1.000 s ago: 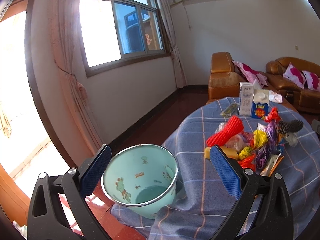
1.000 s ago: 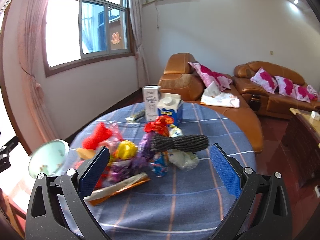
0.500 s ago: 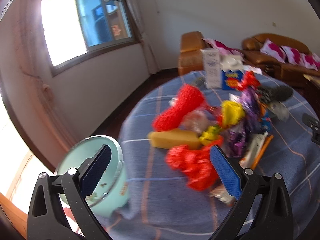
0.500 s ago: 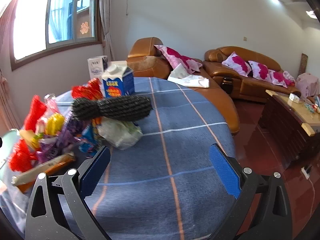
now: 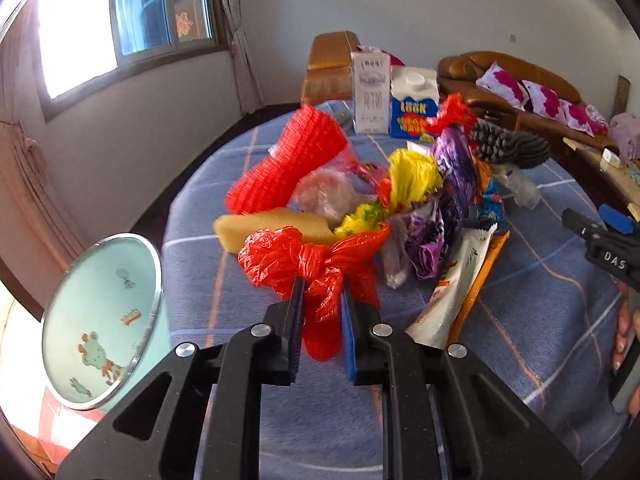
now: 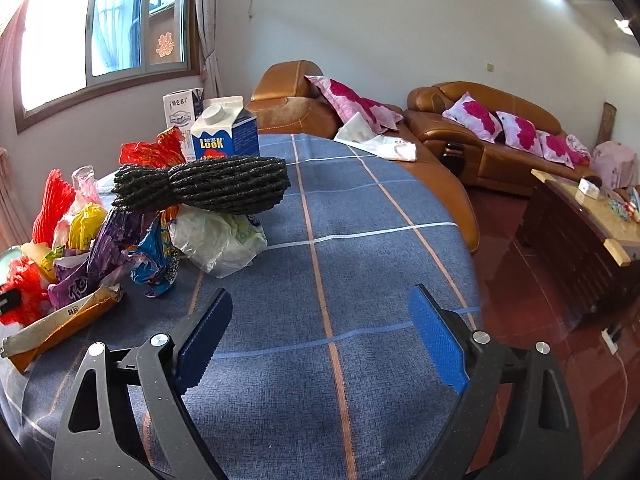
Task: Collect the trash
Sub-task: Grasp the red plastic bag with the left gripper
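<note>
My left gripper is shut on a crumpled red plastic bag at the near edge of a trash pile on the blue checked tablecloth. The pile holds a red mesh net, a yellow sponge, yellow and purple wrappers, a black mesh roll and a long orange-white wrapper. A mint enamel bin stands at the table's left edge. My right gripper is open and empty over bare cloth, right of the pile; it also shows in the left wrist view.
Two cartons, one white and one blue, stand at the far side of the table. Brown sofas with pink cushions lie beyond. A dark wooden cabinet stands to the right. A window is at left.
My left gripper swung from the bin to the pile and closed on the red plastic bag. My right gripper moved right, away from the pile, and stayed open.
</note>
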The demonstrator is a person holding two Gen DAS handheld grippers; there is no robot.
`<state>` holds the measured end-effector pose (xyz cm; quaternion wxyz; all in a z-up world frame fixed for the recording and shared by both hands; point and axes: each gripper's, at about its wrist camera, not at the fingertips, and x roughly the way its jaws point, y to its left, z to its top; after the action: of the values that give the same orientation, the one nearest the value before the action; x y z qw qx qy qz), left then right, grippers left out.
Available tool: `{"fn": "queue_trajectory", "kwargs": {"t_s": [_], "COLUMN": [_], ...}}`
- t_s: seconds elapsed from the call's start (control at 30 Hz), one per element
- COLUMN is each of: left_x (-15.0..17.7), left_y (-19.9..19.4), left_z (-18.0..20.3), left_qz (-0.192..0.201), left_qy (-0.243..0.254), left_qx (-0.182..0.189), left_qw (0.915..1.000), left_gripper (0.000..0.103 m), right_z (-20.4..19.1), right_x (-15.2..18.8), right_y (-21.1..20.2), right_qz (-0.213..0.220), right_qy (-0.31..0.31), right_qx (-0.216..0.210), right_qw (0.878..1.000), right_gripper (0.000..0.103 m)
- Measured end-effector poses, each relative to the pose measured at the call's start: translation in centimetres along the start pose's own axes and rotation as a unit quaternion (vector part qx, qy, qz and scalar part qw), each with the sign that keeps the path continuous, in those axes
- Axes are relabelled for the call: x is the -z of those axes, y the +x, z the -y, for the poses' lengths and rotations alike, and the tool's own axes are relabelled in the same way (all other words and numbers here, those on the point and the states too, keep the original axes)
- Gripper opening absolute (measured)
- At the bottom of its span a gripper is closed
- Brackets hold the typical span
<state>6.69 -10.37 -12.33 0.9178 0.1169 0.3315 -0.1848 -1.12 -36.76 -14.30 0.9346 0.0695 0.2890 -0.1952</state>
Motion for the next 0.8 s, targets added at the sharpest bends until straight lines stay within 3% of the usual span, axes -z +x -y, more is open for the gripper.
{"fn": "queue_trajectory", "kwargs": {"t_s": [0.43, 0.5, 0.6, 0.8], "left_x": [-0.9, -1.1, -1.4, -1.8], "left_y": [-4.6, -4.9, -4.3, -3.6], "left_z": [-3.6, -4.0, -4.9, -6.1], "left_qz": [0.053, 0.061, 0.059, 0.054], "left_qy": [0.004, 0.015, 0.017, 0.008], "left_qx": [-0.063, -0.089, -0.114, -0.116], "left_qw": [0.9966, 0.994, 0.9915, 0.9918], "left_gripper": [0.016, 0.016, 0.016, 0.016], "right_z": [-1.2, -1.1, -0.4, 0.7], "right_x": [-0.6, -1.0, -2.3, -5.6], "right_y": [0.0, -0.2, 0.0, 1.1], "right_qz": [-0.003, 0.001, 0.006, 0.022], "right_qy": [-0.013, -0.011, 0.002, 0.015], "right_qx": [-0.008, -0.009, -0.015, -0.019], "right_qw": [1.0, 1.0, 1.0, 0.999], "right_gripper": [0.088, 0.087, 0.083, 0.078]}}
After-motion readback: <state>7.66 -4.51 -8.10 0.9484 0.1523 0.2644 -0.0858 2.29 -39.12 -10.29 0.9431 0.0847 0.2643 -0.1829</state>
